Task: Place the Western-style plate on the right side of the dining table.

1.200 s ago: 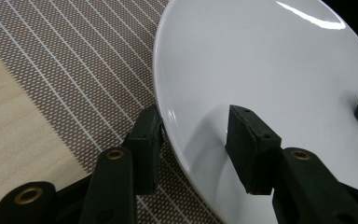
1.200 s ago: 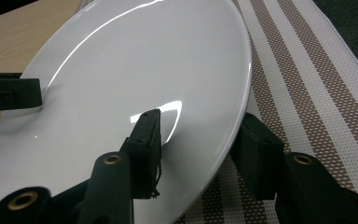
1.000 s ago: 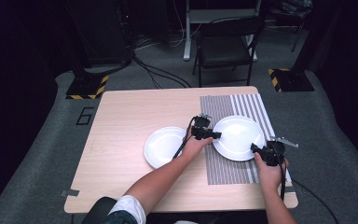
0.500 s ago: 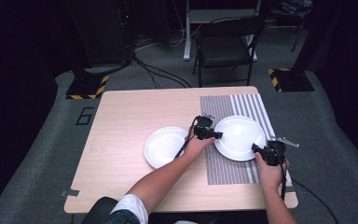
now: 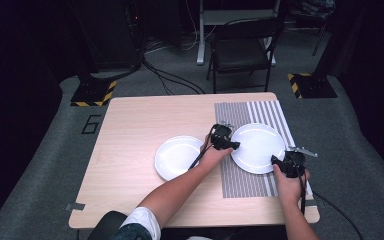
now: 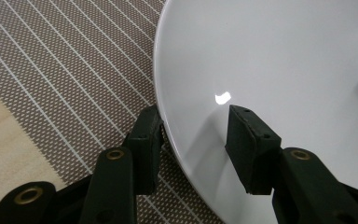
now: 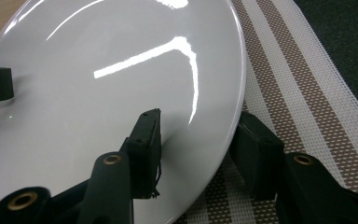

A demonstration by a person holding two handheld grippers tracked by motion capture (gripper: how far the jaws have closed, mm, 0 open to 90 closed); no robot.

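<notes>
White plate (image 5: 257, 147), striped mat (image 5: 245, 182), second plate (image 5: 176, 157)

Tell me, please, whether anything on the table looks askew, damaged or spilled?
Nothing stands out. The plate on the striped mat is whole and clean, each hand-held gripper astride its rim, left and right. The second plate lies flat on the bare table.

White plate (image 7: 98, 93) between gripper fingers (image 7: 145, 154)

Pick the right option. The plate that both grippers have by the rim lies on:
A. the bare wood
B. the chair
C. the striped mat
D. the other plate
C: the plate, with the left gripper and the right gripper at its rim, rests on the striped mat.
</notes>
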